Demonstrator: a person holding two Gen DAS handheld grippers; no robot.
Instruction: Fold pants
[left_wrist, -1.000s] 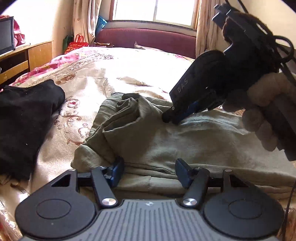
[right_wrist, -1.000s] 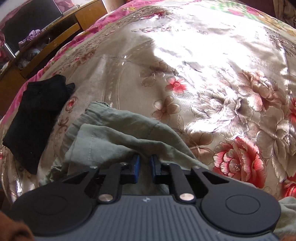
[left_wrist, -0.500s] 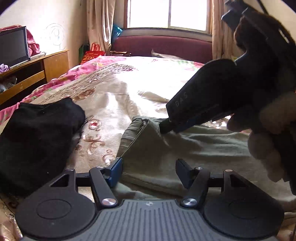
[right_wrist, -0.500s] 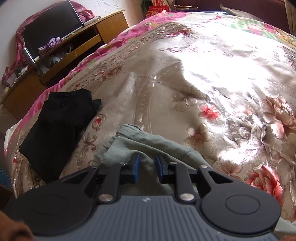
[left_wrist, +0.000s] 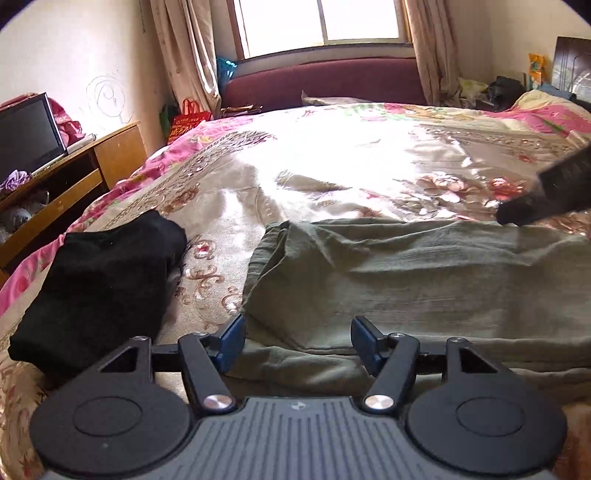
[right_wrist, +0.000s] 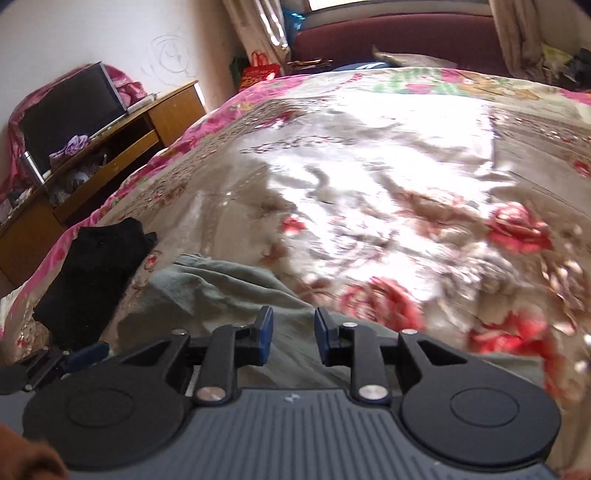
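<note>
left tongs (left_wrist: 297, 341) wide open, nothing gripped; blue pads (left_wrist: 232, 341) sit just over the near edge of the olive pants (left_wrist: 388, 280), cloth lies below and between them, and contact is hard to tell. right tongs (right_wrist: 290, 338) part open and still opening, nothing pinched; pants (right_wrist: 229, 291) fabric lies under the gap, pads clear of it as far as the blur shows.

pants lie flat on the bed (left_wrist: 351, 166), straight ahead of the left tongs. long axis runs across the left view, left to right, one short end just ahead-left of the left pad, the rest running off toward the right edge. a folded layer sits on top, with a second layer edge showing nearer the tongs.

hidden or unclear: the right end of the pants is cut off by the frame, the near edge is covered by the tongs body. waistband versus leg ends cannot be told. right view is motion-blurred, the pants mostly hidden behind the tongs there. right tongs show in the left view only as a dark blurred tip (left_wrist: 546, 192) at the far right above the far pants edge. left tongs tip (right_wrist: 79, 356) peeks in at the lower left of the right view.

black garment (left_wrist: 99, 291) lies left of the left tongs, apart from the pants. beyond, a wooden tv stand (left_wrist: 74, 177) at far left, a window (left_wrist: 321, 22) far ahead.
</note>
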